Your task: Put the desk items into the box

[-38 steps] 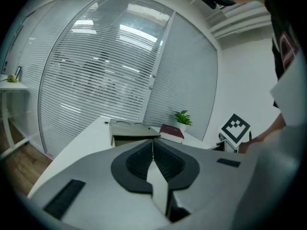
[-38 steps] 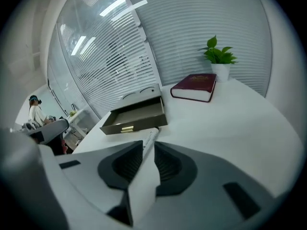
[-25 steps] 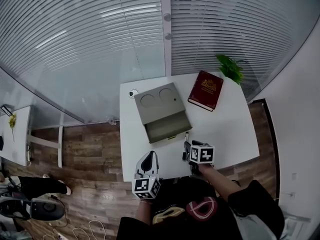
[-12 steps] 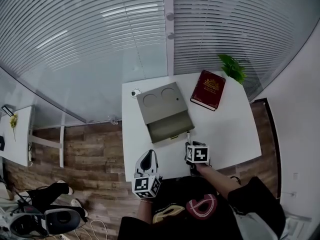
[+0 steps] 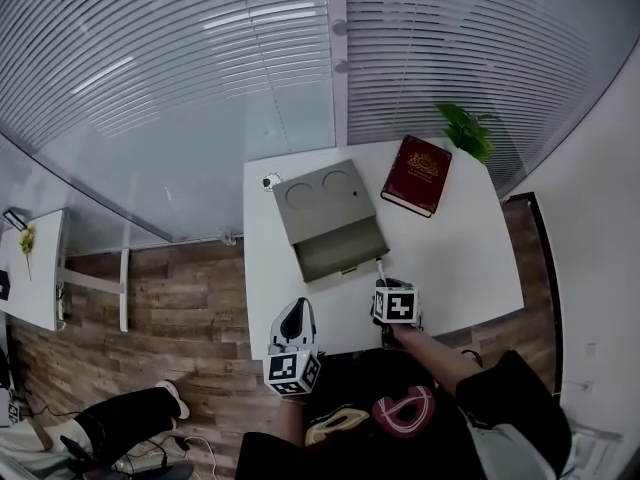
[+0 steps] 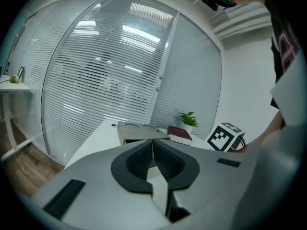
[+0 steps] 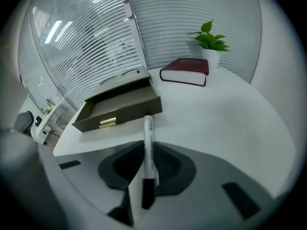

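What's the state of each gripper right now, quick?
Left gripper: shut, nothing between its jaws.
Right gripper: jaws have just been closing; shut on the marker.

We see a white desk point(image 5: 460, 258) standing against a glass wall point(image 5: 200, 68) hung with closed horizontal blinds. A small green potted plant point(image 5: 462, 133) sits at the desk's far right corner, close to the blinds. A wooden floor point(image 5: 170, 288) lies to the left of the desk. Further left stands a second white table point(image 5: 35, 288) with something small and yellow point(image 5: 25, 238) on it. At the lower left a seated person's leg point(image 5: 130, 426) stretches across the floor, with loose cables point(image 5: 160, 458) just beside it.
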Demonstrator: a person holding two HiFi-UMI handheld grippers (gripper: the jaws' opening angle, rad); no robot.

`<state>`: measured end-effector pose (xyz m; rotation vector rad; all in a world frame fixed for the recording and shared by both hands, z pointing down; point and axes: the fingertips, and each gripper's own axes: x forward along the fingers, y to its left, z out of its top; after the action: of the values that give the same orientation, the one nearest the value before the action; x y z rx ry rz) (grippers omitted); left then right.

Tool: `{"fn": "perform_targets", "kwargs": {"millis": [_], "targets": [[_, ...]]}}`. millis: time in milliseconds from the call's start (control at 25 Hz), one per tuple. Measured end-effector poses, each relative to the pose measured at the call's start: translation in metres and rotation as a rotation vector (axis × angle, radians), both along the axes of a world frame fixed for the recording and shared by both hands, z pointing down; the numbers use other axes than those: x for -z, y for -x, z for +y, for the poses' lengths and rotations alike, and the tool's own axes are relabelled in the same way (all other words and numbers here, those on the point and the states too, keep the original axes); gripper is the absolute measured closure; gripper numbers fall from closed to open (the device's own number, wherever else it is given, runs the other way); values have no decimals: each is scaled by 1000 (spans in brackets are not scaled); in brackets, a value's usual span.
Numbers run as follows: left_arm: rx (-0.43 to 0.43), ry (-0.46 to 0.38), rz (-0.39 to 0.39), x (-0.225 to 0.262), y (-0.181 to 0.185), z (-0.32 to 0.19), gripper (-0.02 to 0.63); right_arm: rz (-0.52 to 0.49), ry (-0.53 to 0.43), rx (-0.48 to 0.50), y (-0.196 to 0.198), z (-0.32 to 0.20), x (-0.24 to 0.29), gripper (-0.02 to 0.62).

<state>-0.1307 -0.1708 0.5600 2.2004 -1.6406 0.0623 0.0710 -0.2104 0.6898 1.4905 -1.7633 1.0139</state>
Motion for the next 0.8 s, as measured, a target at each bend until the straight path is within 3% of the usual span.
{"fn": "perform_targets", "kwargs": {"millis": [320, 800], "targets": [[10, -5, 7, 1, -1, -1, 586, -48, 12, -2, -1, 1, 1, 525], [-2, -3, 19, -2, -7, -5, 586, -1, -106, 111, -5, -4, 30, 525]]}}
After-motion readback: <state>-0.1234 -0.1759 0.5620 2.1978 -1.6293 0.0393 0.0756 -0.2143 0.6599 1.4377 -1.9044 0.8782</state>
